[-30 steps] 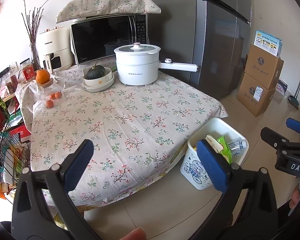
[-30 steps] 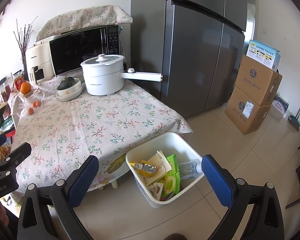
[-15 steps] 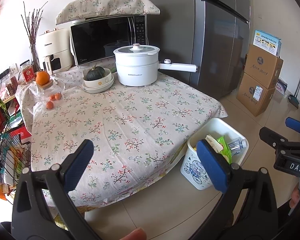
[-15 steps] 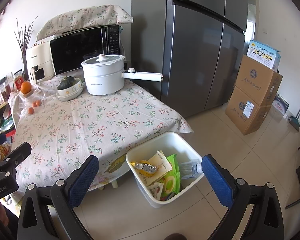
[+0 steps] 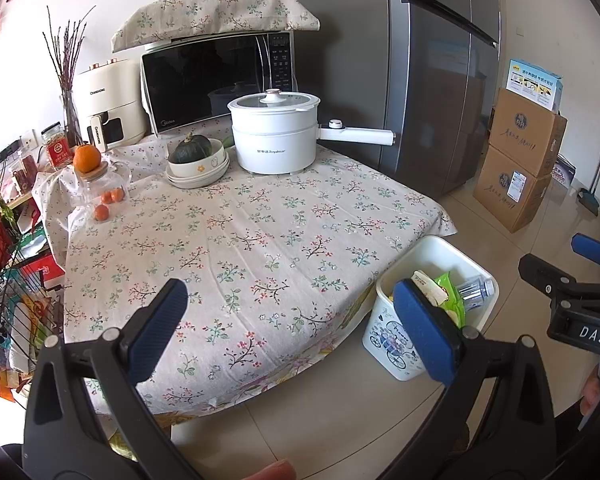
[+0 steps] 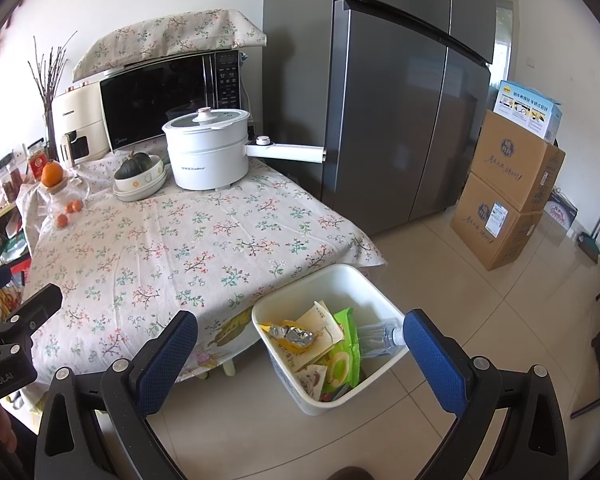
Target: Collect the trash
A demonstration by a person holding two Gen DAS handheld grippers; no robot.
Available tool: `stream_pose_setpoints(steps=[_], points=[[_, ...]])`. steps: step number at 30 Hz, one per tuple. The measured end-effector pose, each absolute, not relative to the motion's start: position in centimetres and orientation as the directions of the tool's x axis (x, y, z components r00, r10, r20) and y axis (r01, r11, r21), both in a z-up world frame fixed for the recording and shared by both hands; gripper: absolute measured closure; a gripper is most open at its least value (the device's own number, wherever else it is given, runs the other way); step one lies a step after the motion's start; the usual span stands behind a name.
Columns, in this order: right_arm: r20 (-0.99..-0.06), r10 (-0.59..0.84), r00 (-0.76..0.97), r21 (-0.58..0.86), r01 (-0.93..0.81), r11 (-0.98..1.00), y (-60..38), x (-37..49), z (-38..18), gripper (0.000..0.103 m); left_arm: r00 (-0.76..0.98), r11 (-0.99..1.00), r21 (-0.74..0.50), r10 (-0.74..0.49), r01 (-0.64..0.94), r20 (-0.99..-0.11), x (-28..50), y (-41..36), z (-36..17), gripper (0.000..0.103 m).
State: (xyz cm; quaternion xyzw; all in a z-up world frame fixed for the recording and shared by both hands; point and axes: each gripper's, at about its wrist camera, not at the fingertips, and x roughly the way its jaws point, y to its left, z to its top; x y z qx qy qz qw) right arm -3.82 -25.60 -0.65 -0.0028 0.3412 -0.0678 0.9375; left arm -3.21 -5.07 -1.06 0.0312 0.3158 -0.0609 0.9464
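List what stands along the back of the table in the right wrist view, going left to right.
Orange on a jar lid → green squash in its bowl → white electric pot → the pot's long handle, sticking out toward the grey fridge.
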Motion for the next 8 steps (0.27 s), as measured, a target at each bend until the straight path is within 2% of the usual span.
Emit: stream_pose_setpoints(steps=[6, 8], points=[[-0.640, -0.129, 0.757, -0.051, 0.125, 0.991, -25.59, -3.81, -0.66, 0.000, 0.791, 0.990, 0.031, -0.090, 0.136, -0.605, -3.16, -5.24, -1.17, 0.001], [-0.644, -0.120, 0.756, -0.043, 0.121, 0.992, -25.64, -3.71, -0.76, 0.000, 0.782, 0.986, 0.015, -0.122, 0.165, -0.611, -2.88, -5.43, -1.46, 0.001]])
